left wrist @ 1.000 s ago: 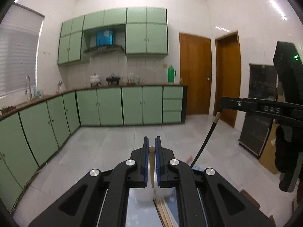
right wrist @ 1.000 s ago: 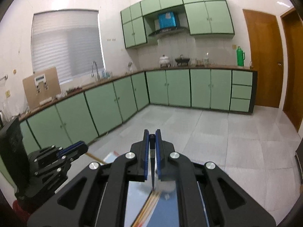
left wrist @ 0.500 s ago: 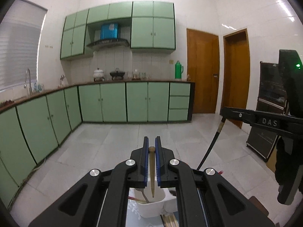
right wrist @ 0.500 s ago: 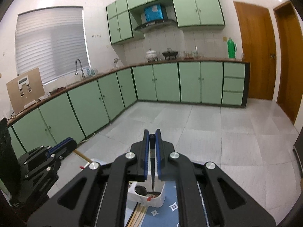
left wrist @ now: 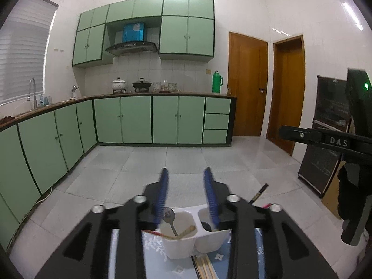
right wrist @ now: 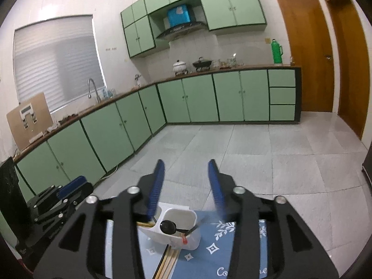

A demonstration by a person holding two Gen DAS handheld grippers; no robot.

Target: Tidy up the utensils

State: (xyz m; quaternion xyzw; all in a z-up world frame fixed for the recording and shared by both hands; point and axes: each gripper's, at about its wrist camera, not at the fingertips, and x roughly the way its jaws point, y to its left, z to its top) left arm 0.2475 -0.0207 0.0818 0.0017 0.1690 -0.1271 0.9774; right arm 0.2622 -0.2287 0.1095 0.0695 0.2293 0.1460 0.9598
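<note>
Both grippers have gone from clamped on a single utensil to spread apart, and the white holder, barely visible a second ago, now sits in plain sight below the fingertips in both views. Left gripper [left wrist: 186,173]: blue pads motion-blurred, jaws opening, nothing pinched between them. Beneath it, at lower centre of the left wrist view, the white two-compartment holder [left wrist: 186,241] stands on a blue patterned cloth [left wrist: 151,244]. Left-hand compartment there holds a metal spoon [left wrist: 169,215], bowl up, and a wooden chopstick [left wrist: 186,230] lying slantwise across the rim. Right-hand compartment shows something dark at the bottom; cannot tell what. More chopsticks [left wrist: 204,267] lie flat on the cloth in front of the holder, at the bottom edge. Right gripper [right wrist: 186,169]: jaws likewise opening, gap empty. In the right wrist view the holder [right wrist: 179,230] sits lower centre; a black spoon [right wrist: 168,226] rests in the nearer compartment along with a dark chopstick with a red tip [right wrist: 189,231] leaning across the rim. Loose chopsticks [right wrist: 168,259] lie on the cloth [right wrist: 220,251] just below. Left gripper's body [right wrist: 58,197] shows at lower left of that view. Green cabinets [left wrist: 139,121] line the far walls.
</note>
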